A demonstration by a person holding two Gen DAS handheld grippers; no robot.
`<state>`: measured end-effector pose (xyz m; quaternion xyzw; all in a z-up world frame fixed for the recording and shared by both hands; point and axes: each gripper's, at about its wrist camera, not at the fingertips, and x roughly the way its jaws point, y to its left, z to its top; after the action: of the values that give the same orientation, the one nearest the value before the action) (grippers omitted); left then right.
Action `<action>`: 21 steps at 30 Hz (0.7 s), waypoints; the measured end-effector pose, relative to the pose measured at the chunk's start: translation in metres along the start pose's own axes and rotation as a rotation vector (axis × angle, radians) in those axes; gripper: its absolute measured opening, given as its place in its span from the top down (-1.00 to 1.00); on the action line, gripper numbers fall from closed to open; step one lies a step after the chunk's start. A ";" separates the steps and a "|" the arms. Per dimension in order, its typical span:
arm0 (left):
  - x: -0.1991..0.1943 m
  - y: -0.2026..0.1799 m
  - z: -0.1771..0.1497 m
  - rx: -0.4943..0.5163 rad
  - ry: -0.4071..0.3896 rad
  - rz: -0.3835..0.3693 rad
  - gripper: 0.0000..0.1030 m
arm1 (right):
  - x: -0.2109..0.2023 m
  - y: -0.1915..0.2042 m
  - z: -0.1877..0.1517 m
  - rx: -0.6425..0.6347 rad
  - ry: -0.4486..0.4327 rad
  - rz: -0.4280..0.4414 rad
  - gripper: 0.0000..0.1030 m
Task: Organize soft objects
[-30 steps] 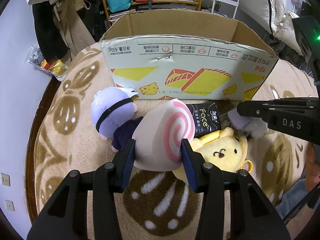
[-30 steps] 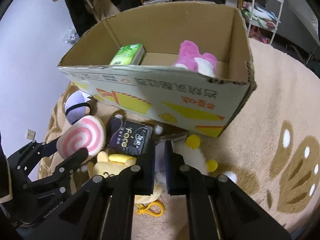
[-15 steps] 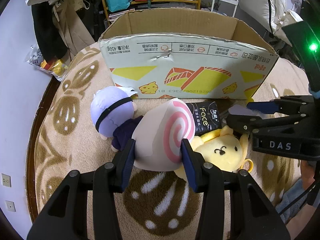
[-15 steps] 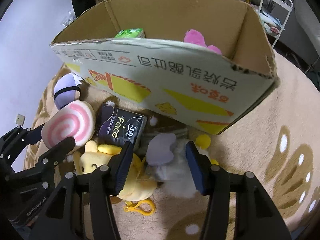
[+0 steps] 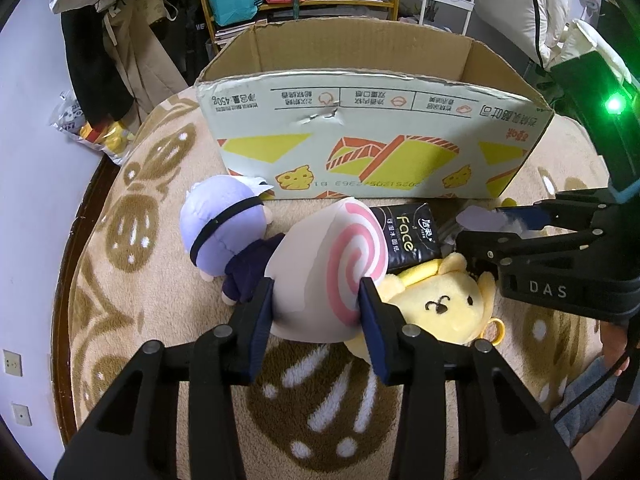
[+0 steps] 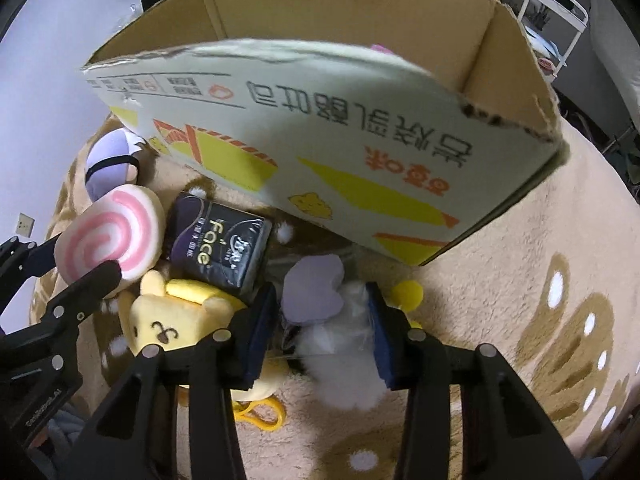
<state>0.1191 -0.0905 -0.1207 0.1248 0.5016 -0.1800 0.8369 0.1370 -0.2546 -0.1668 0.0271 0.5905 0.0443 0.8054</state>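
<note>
My left gripper (image 5: pixel 316 300) grips a round plush with a pink swirl (image 5: pixel 332 264). Both pads dent its sides and the jaws are closing. A yellow dog plush (image 5: pixel 436 308) lies against it on the right, and a lilac-haired doll (image 5: pixel 220 228) on the left. My right gripper (image 6: pixel 320 312) straddles a white fluffy plush with a lilac ear (image 6: pixel 340 344). Its jaws are closing: the right pad touches the fluff and a thin gap shows at the left pad. A black tissue pack (image 6: pixel 216 244) lies just beyond.
An open cardboard box (image 5: pixel 376 152) stands right behind the toys on the beige patterned rug (image 5: pixel 144 280). Hanging clothes and a cluttered shelf fill the background. A person's hand (image 5: pixel 612 344) shows at the right edge.
The right gripper went from shut to wide open, dropped around the white plush, and has narrowed since. The left gripper stays put on the swirl plush.
</note>
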 end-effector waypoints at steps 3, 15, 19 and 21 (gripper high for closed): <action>-0.001 0.001 0.001 -0.010 0.001 -0.010 0.26 | -0.005 0.002 0.002 -0.023 -0.013 0.005 0.16; -0.003 0.000 0.002 -0.009 0.000 -0.006 0.34 | -0.018 -0.014 -0.002 0.015 -0.011 0.030 0.28; -0.007 0.001 0.003 -0.014 -0.007 -0.006 0.34 | -0.031 -0.016 -0.008 0.042 -0.043 0.057 0.28; -0.009 0.002 0.004 -0.018 -0.012 -0.005 0.34 | -0.040 -0.018 -0.012 0.054 -0.065 0.070 0.28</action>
<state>0.1193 -0.0885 -0.1112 0.1148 0.4983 -0.1782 0.8407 0.1146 -0.2769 -0.1345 0.0710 0.5636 0.0555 0.8211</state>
